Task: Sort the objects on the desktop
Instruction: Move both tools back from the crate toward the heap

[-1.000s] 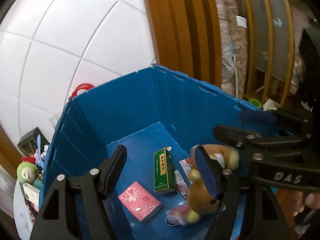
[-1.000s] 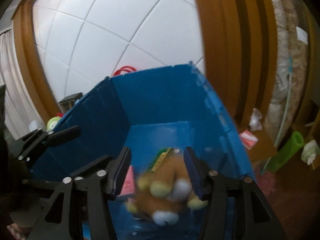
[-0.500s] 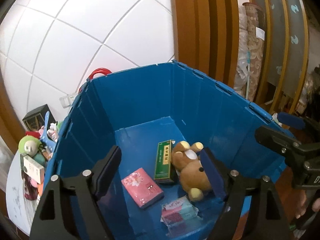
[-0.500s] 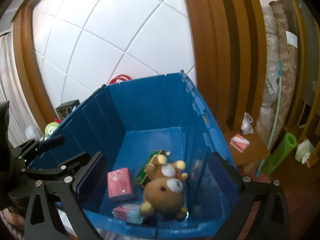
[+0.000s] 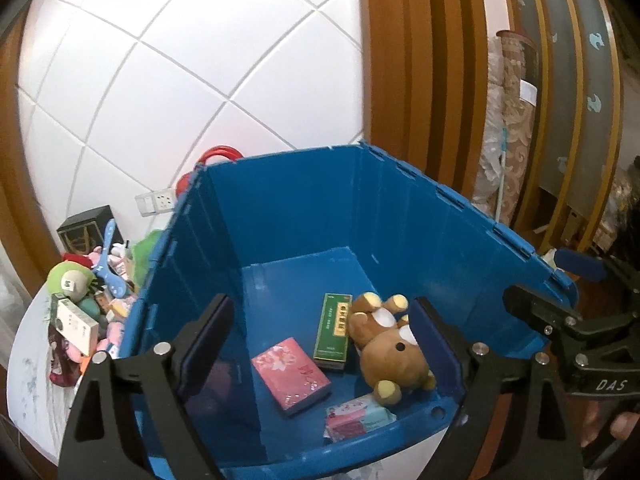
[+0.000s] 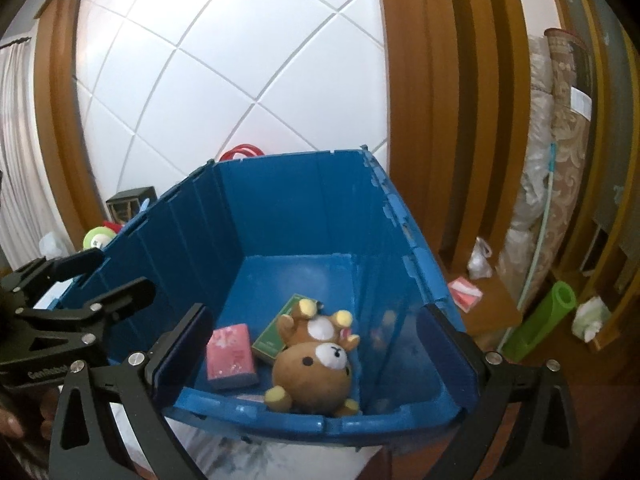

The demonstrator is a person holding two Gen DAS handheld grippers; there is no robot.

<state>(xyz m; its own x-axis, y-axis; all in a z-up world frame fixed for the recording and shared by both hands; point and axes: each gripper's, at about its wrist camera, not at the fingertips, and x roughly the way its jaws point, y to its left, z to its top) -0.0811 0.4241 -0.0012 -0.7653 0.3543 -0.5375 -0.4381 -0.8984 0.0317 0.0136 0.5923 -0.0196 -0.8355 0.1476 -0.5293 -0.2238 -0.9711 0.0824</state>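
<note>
Your plush bear [image 6: 316, 364] lay soft among flat cardboard boxes [image 5: 291, 374] in the ribbed blue plastic crate [image 6: 304, 200]. Both your left gripper [image 5: 324, 344] and right gripper [image 6: 316, 356] gaped wide, the left's jaws just opening, holding nothing, before glossy white wall tiles [image 5: 168, 80].

Brown teddy bear [image 6: 312, 364] lies in the blue crate [image 6: 304, 200], seemingly touching a green box [image 6: 276, 336].

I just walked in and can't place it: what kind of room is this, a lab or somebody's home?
Most likely a lived-in home, not a lab. A blue storage crate holds a teddy bear, soft toys are heaped on a white table beside it, and rolled carpets lean against wooden panelling.
</note>
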